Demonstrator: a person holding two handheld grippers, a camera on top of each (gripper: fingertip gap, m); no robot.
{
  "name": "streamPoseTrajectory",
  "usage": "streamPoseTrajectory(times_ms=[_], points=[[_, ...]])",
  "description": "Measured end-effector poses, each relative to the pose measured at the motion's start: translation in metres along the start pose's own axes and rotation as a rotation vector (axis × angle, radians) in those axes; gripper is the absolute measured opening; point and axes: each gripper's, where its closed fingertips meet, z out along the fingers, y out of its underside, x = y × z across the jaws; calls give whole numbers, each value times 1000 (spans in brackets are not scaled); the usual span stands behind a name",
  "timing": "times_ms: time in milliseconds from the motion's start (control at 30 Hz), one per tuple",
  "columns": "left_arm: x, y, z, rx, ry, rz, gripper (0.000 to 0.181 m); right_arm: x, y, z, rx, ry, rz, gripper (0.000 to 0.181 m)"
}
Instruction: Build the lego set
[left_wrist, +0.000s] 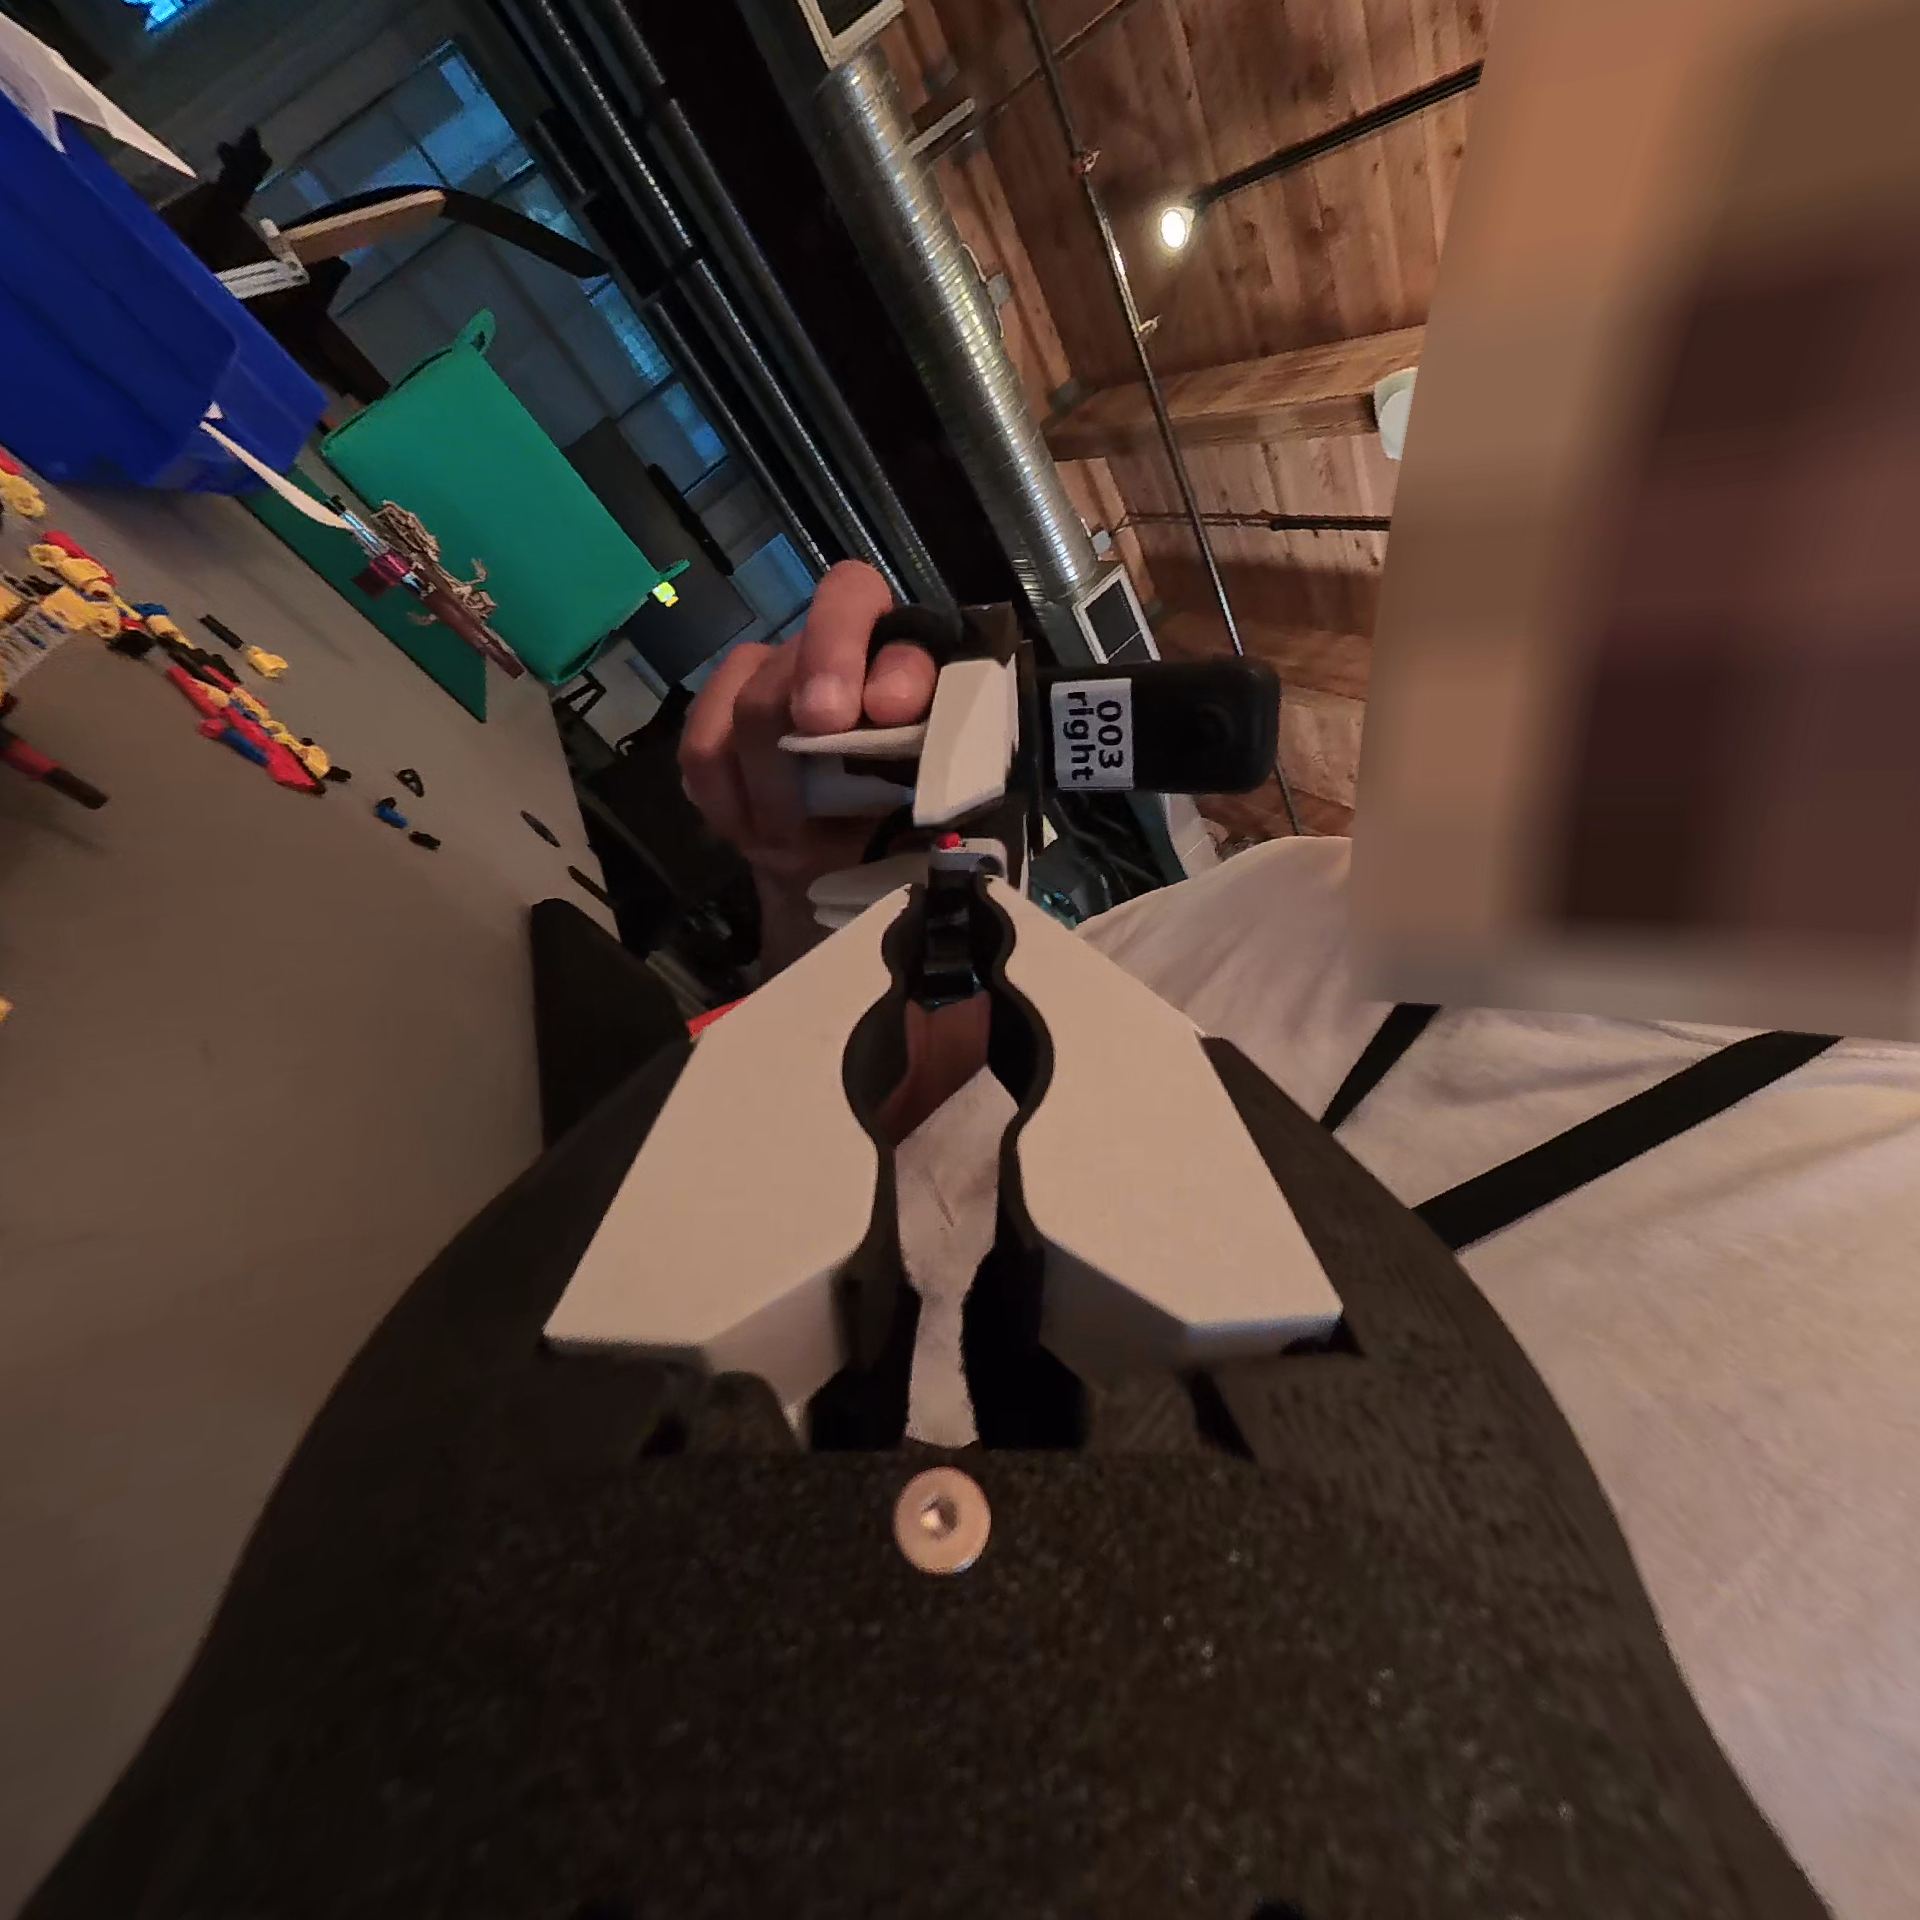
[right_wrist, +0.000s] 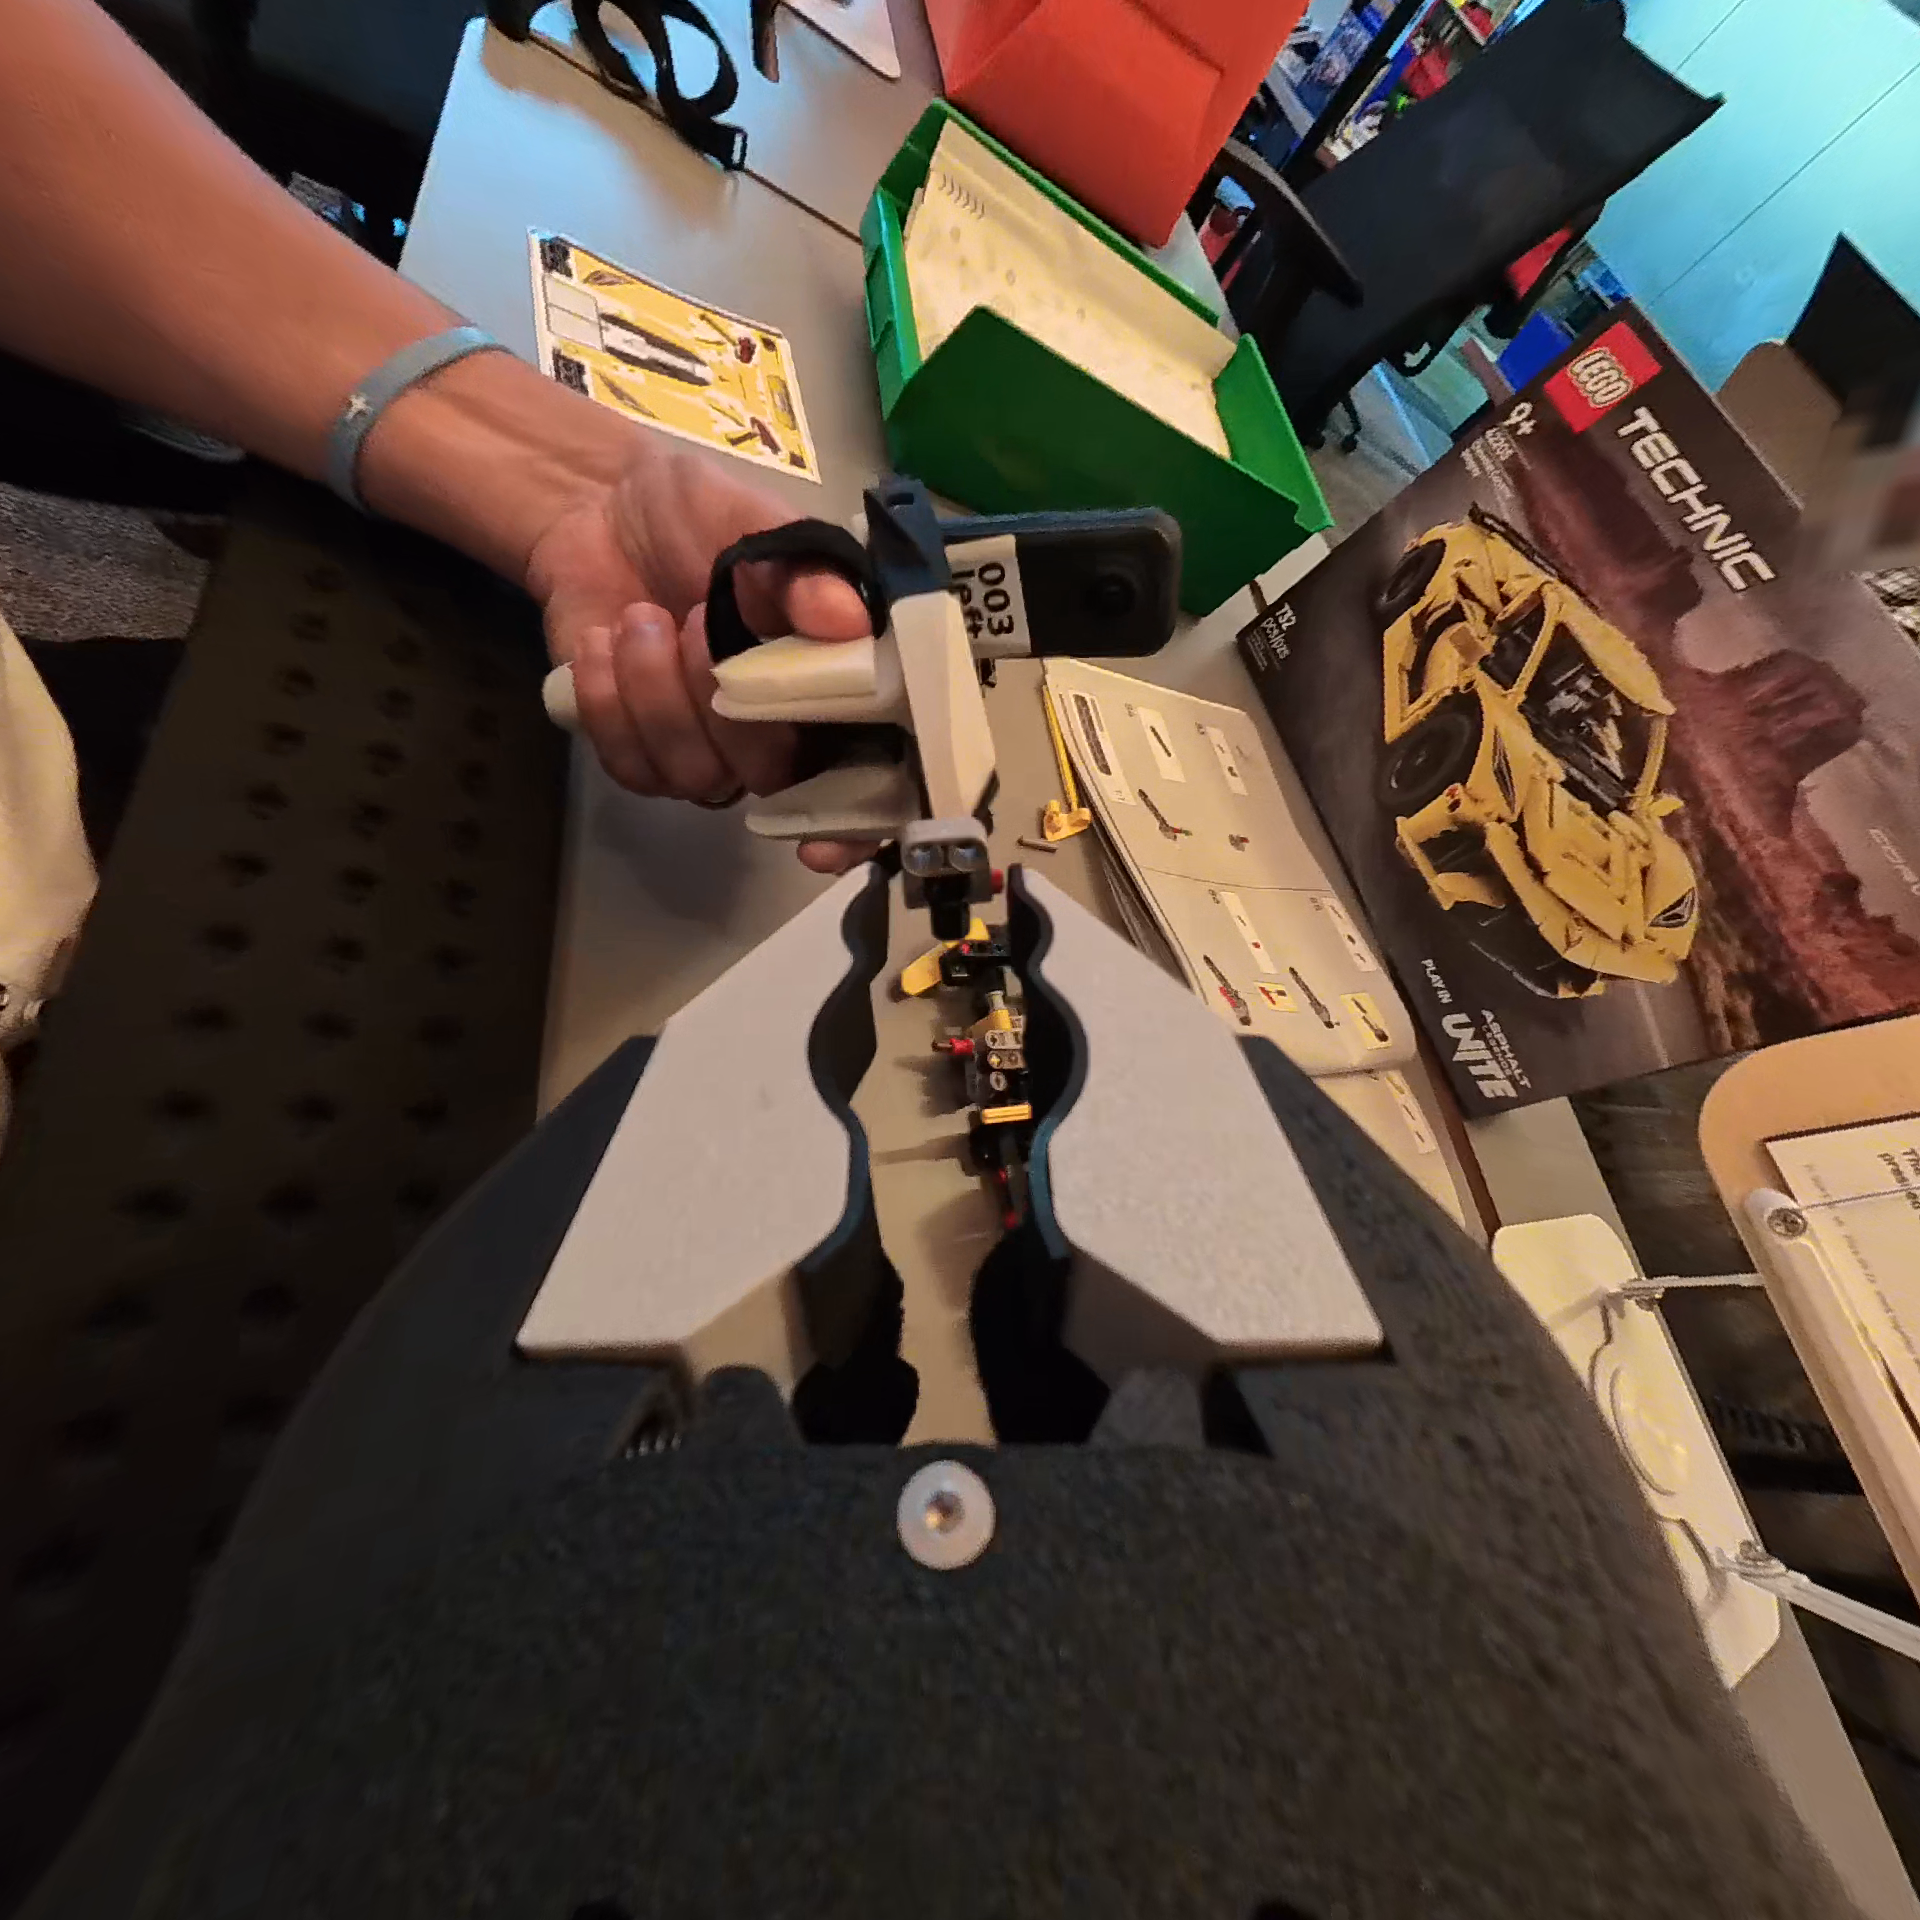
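Both grippers are meeting above the grey tabletop. The left gripper is clamping its white fingers on a black-and-yellow partly built lego assembly, while the right gripper is pinching that assembly's grey end block. Loose yellow, red and black lego pieces are lying scattered near a blue plastic bin, a green bin and an open instruction booklet, beneath a wood-plank ceiling with silver ducting.

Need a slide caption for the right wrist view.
Right gripper and left gripper meet at a small lego assembly above the table.
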Motion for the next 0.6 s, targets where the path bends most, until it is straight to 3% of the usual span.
streamPoseTrajectory(times_ms=[600], points=[[-4, 5, 0, -26, -37, 16, 7, -3, 6, 1, -22, -10, -17, 18]])
